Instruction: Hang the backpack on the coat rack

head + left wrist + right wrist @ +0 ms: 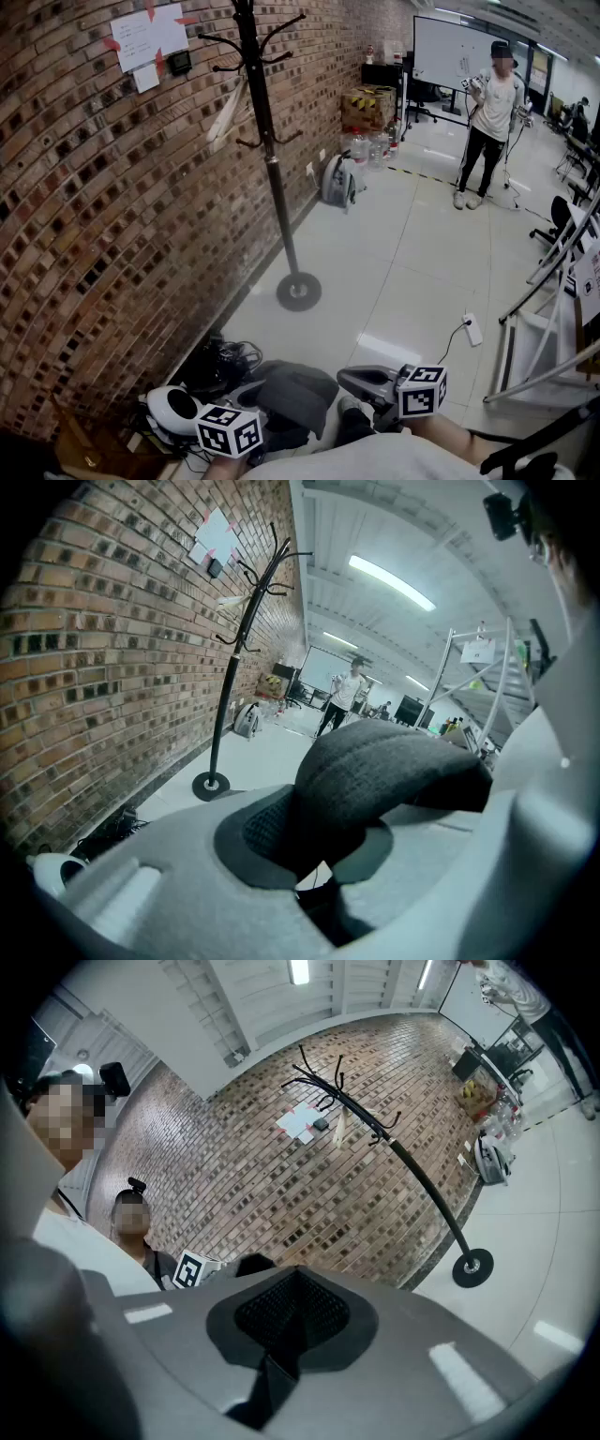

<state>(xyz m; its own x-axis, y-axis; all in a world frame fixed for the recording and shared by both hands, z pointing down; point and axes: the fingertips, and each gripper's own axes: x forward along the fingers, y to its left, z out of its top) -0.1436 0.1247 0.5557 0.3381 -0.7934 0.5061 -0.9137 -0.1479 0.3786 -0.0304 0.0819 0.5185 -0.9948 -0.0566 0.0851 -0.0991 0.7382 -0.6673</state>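
In the head view, the tall black coat rack (pixel 267 141) stood on its round foot beside the brick wall (pixel 84 206). The dark grey backpack (pixel 292 394) was low down at the bottom of the picture, well apart from the rack. It sat between the two claws. The left gripper (pixel 246 396) was at its left side, and the right gripper (pixel 345 377) was just beside its right side. A white power strip (pixel 472 329) lay on the floor. A small grey bag (pixel 337 180) sat by the wall further off. A person (pixel 487 112) stood far away near a whiteboard (pixel 450 52).

In the left gripper view, the left gripper (pixel 309 855) had its jaws almost closed. They pinched a thick, dark grey padded strap (pixel 384 761) of the backpack. The strap curved up and over the jaws like a hump. Behind it, the coat rack (pixel 239 658) stood by the brick wall (pixel 103 649), and the person (pixel 345 697) was small in the distance.

In the right gripper view, the right gripper (pixel 291 1321) had its jaws pressed together, with nothing between them. The coat rack (pixel 412 1176) slanted across the picture in front of the brick wall (pixel 281 1194). Some papers (pixel 302 1124) were stuck on the bricks. The marker cube (pixel 189 1267) of the left gripper peeked out at the left, behind the jaws
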